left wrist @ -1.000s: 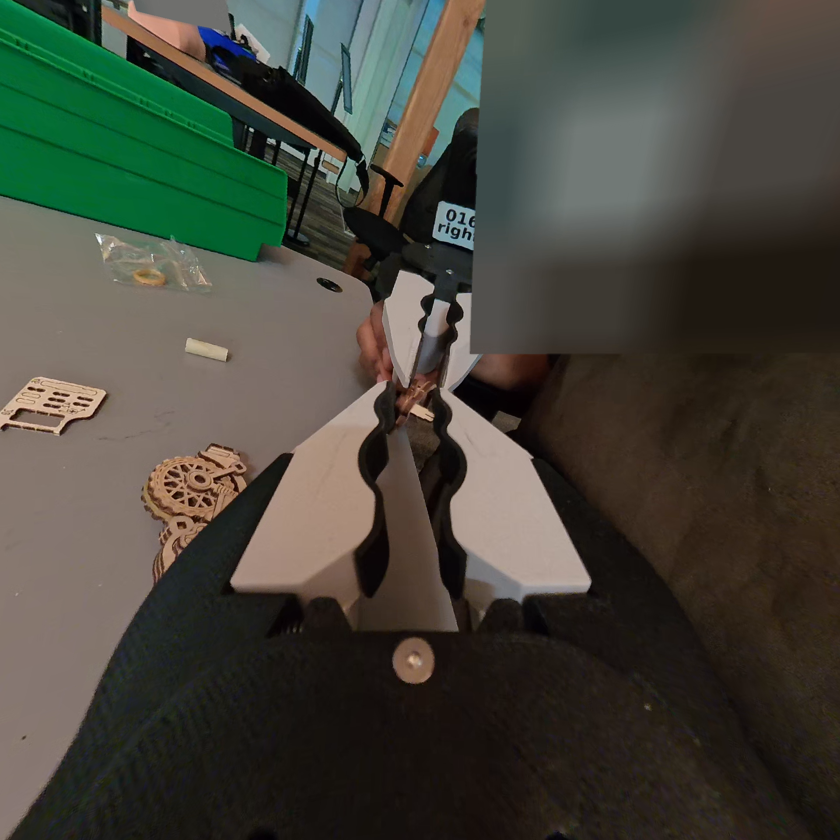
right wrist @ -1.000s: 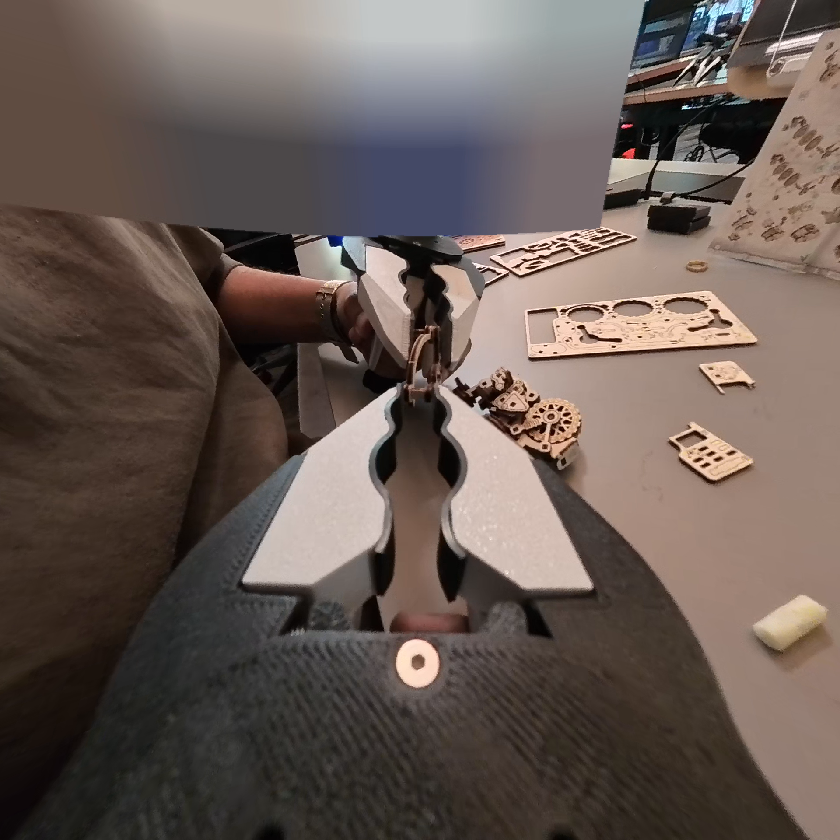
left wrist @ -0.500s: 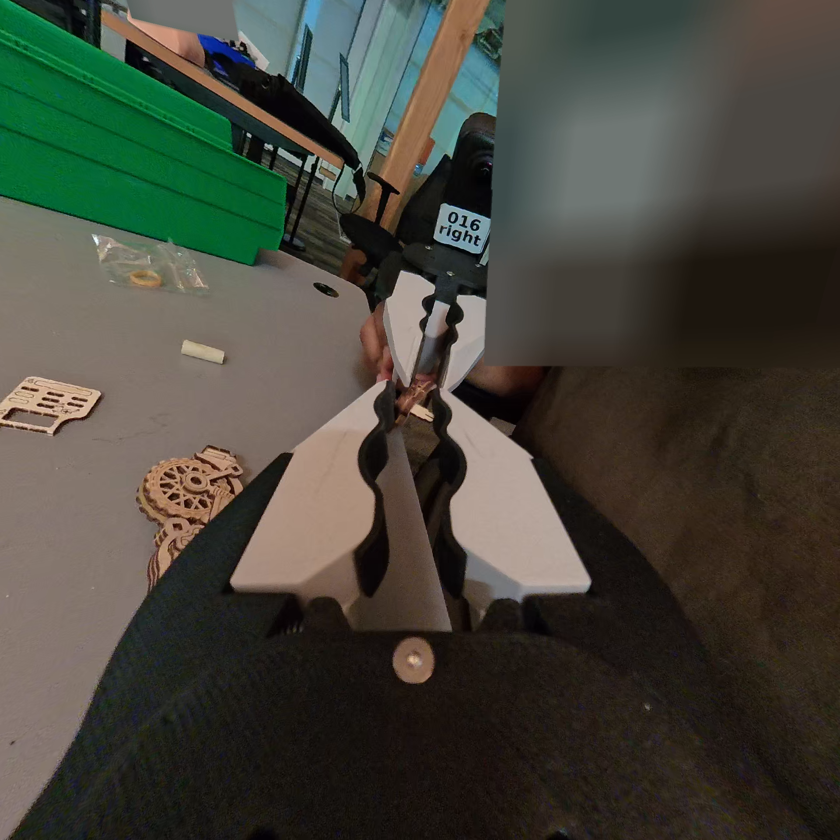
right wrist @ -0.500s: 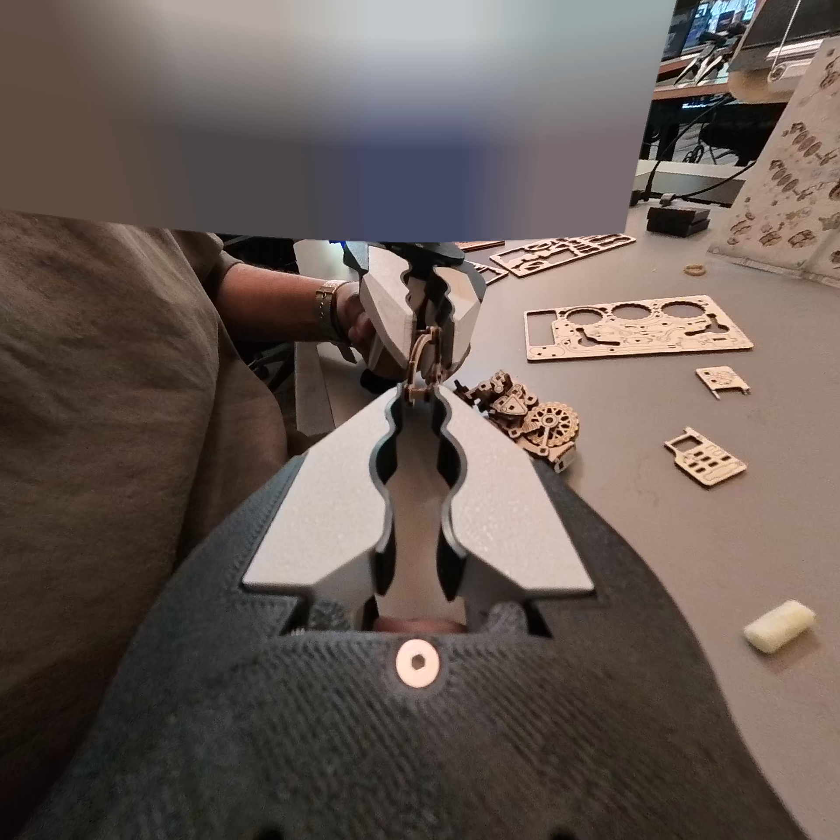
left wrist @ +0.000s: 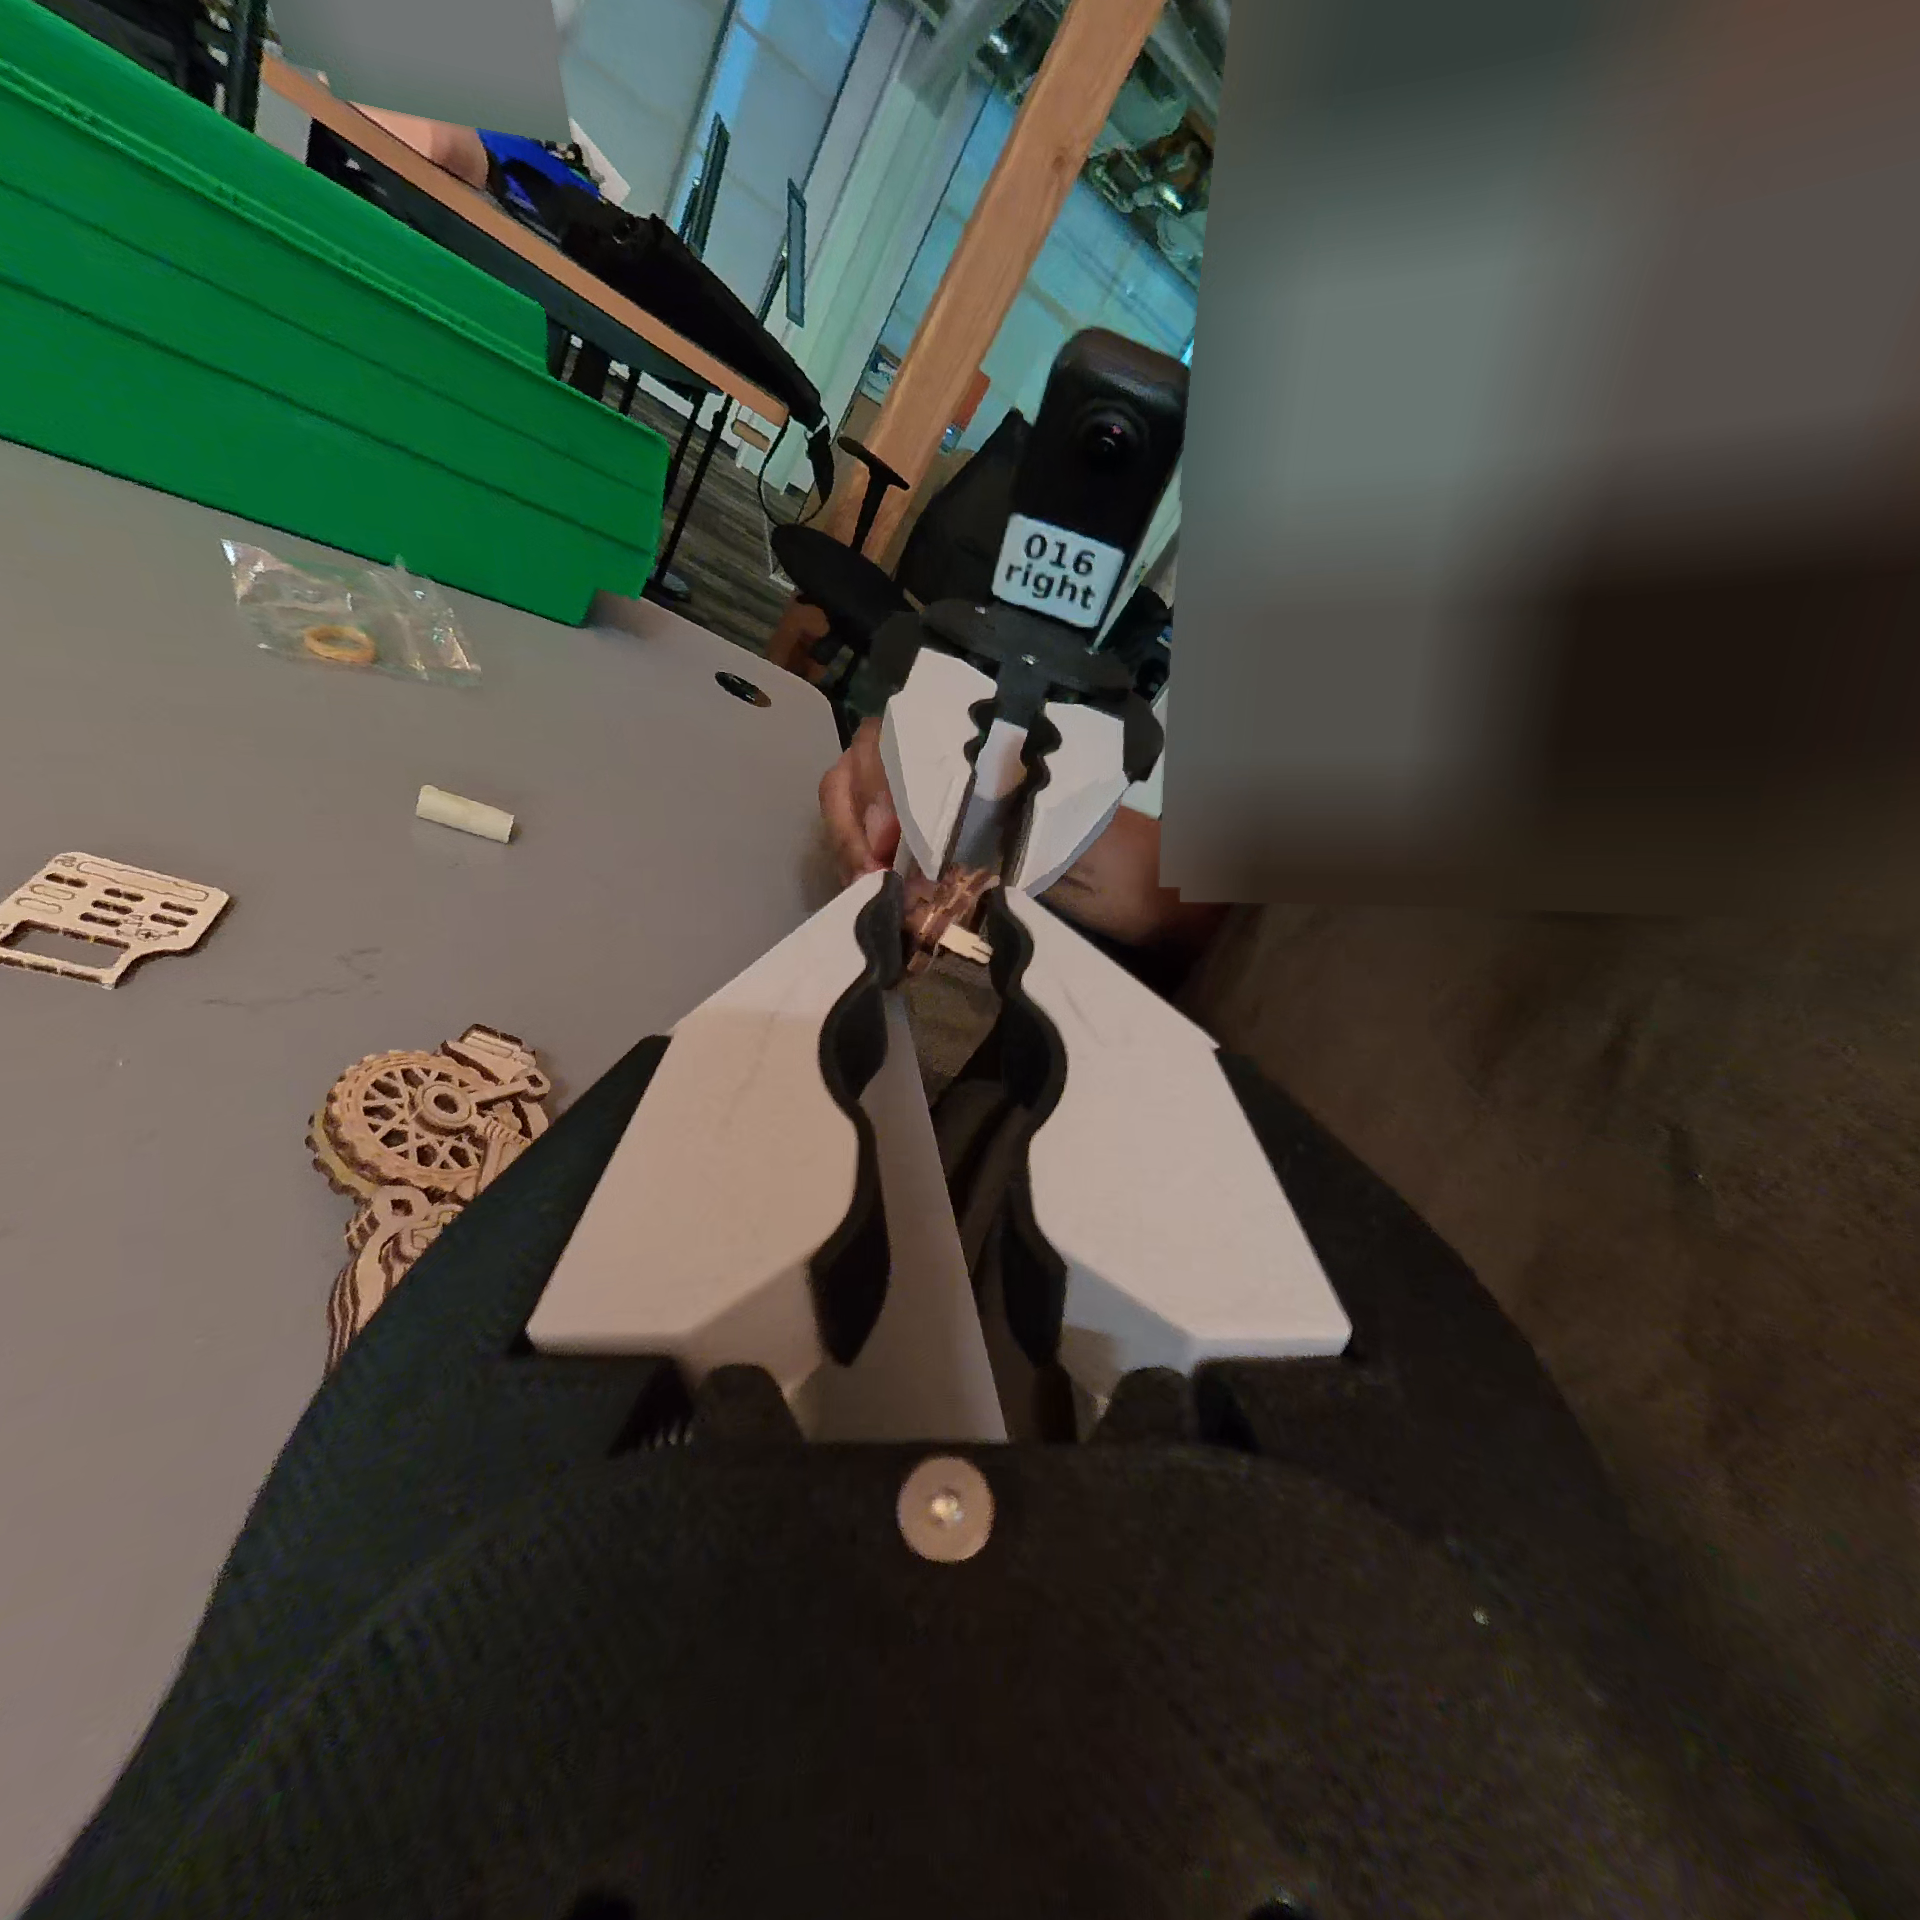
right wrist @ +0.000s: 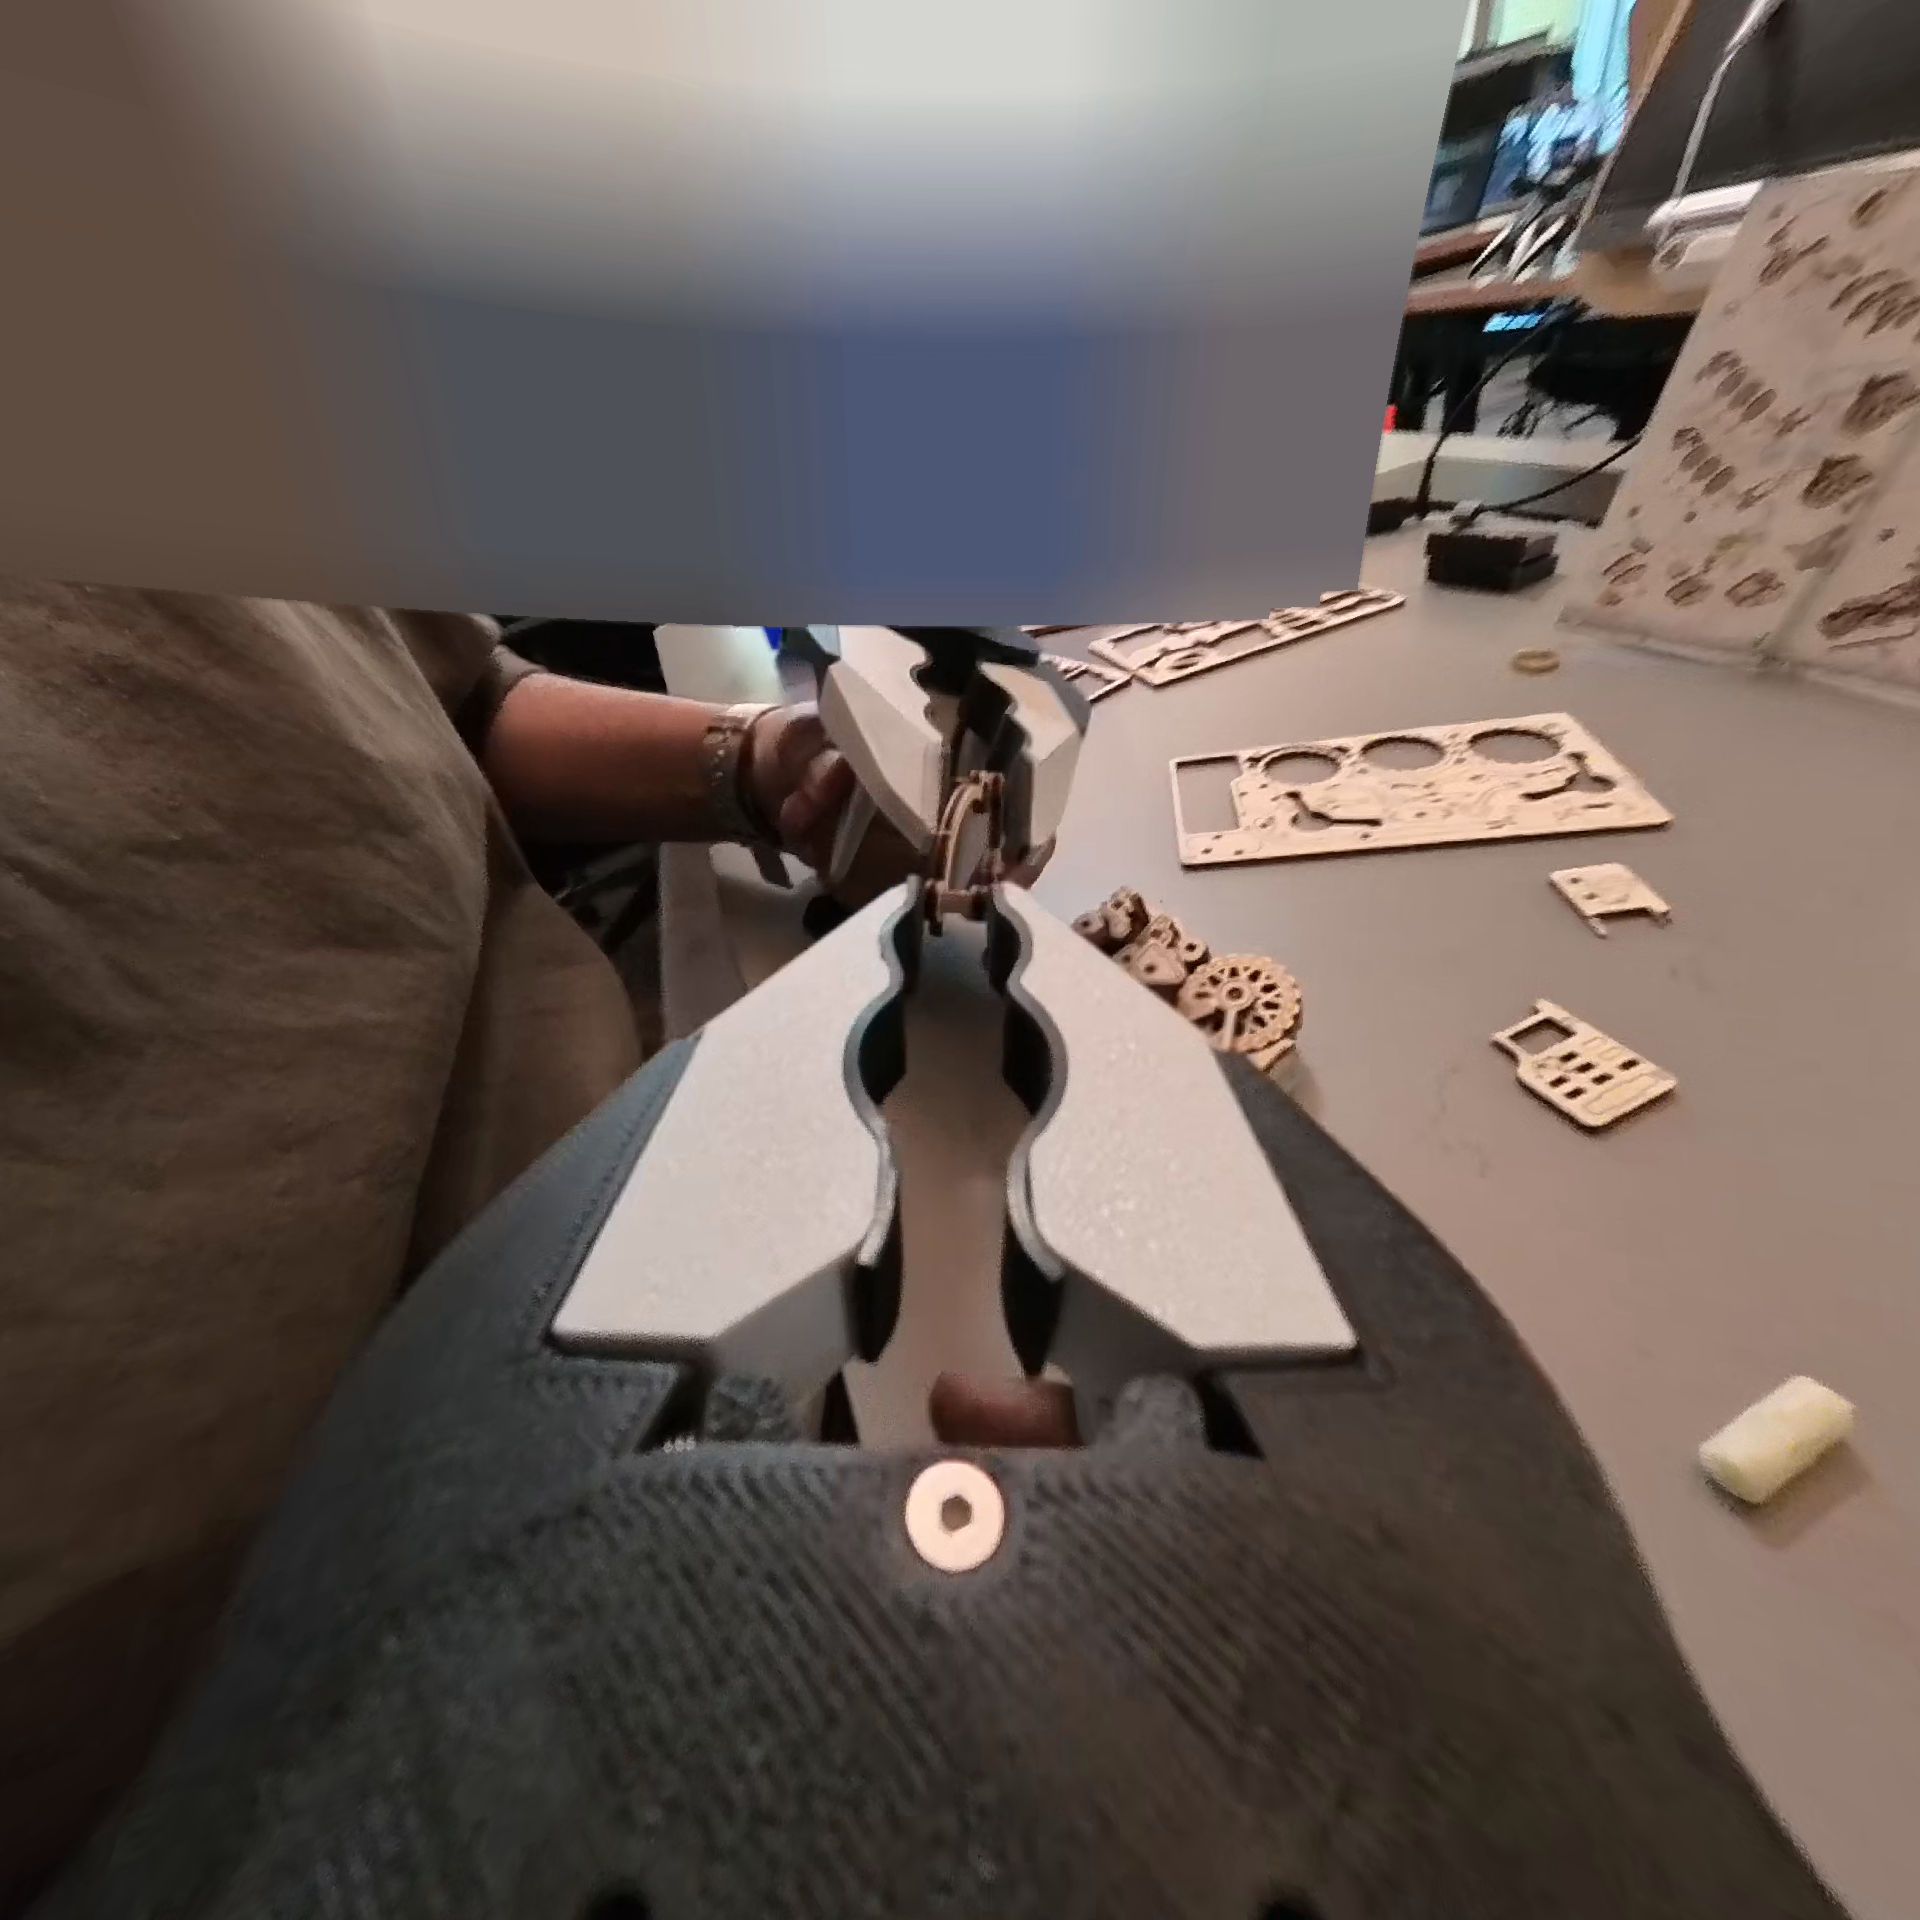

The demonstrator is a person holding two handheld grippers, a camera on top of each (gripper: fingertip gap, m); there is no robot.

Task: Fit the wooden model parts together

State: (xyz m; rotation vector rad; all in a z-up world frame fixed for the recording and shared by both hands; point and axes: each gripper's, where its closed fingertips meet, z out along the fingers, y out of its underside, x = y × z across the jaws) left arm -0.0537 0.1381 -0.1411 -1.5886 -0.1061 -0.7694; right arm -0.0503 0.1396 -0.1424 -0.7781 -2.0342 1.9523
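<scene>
Two small wooden parts are meeting in mid-air, off the near edge of the bench (right wrist: 1766,1195) and in front of the person's torso. A curved wooden piece (right wrist: 961,831) is sitting between the tips of the left gripper (right wrist: 971,831), and a smaller wooden piece (right wrist: 948,902) is pinched at the tips of the right gripper (right wrist: 951,904). In the left wrist view the joint (left wrist: 940,920) is showing as a small brown cluster where the left gripper (left wrist: 940,925) is facing the right gripper (left wrist: 982,868) tip to tip.

Both pairs of fingers are standing narrow, each closed on its own thin part. Whether the tab is already seated is too small to tell.

The likely trouble is misalignment — if one gripper is tilting while pressing, the thin plywood may snap or the tab may wedge askew. Each grip is only at the very tips, so a hard push could be twisting a part out of the fingers, and since the work is hanging beyond the bench edge, a dropped piece would be falling toward the lap or floor, not the bench.

Further out, a half-built gear assembly (right wrist: 1205,987) is lying near that edge, just beside the grippers — a sweep of the right gripper could be knocking it. Cut-out sheets (right wrist: 1413,800), small plates (right wrist: 1584,1060) and a pale foam block (right wrist: 1777,1449) are lying farther along the bench.
</scene>
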